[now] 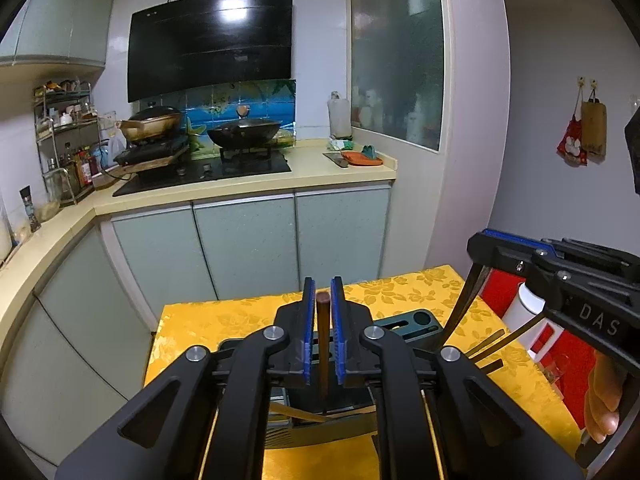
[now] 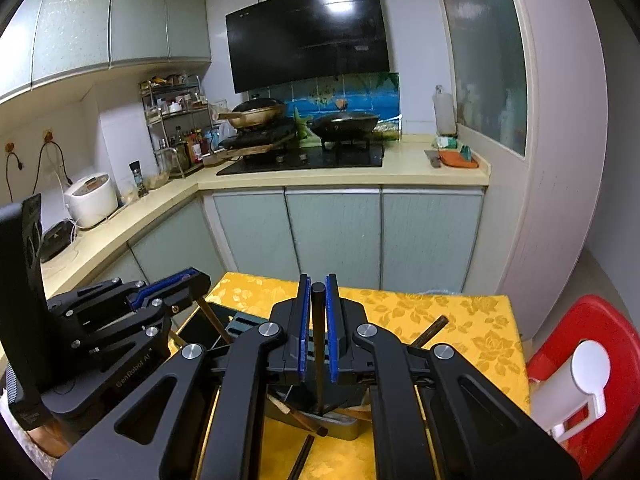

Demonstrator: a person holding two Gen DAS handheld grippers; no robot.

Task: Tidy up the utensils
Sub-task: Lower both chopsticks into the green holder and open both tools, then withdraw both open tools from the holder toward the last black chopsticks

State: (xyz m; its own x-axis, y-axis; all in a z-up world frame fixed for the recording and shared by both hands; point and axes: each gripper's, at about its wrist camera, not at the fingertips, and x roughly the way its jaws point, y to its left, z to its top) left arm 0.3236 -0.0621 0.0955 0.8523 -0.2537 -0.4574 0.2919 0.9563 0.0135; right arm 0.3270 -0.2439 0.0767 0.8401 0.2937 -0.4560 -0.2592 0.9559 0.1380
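Left tool (image 1: pixel 322 308): its 2 blue-padded jaws stand close together with a brown chopstick (image 1: pixel 323 344) upright between them, gripped along its upper part; the chopstick's flat end shows just above the pad tips. Its lower end reaches down into a dark holder (image 1: pixel 420 322) that stands on the desk (image 1: pixel 208 324), which is covered with a yellow flowered cloth. A lighter, bamboo-coloured stick (image 1: pixel 298 414) lies slanted low in the holder, below the jaws.

Right tool (image 2: pixel 317 304): its jaws are likewise narrowed onto a black chopstick (image 2: pixel 319 344), held upright, its rounded top just above the pads and its lower end over the holder (image 2: pixel 340 426). In the right wrist view, 1 dark stick (image 2: pixel 302 454) lies on the cloth just in front of the holder, and another dark stick (image 2: pixel 430 332) lies slanted on the cloth to the right of the tool.

Each tool appears in the other's view: the right tool (image 1: pixel 478 246) at the right edge of the left wrist view, with a dark stick hanging down from its tips and fingers of a hand (image 1: pixel 604 396) around its grip; the left tool (image 2: pixel 200 280) at the left of the right wrist view, a brown stick slanting down from it.

Background: kitchen counter (image 1: pixel 320 168) with a hob, 2 pans (image 1: pixel 244 130) and a black extractor hood (image 1: pixel 210 42); a red chair (image 2: pixel 592 344) stands beside the desk.
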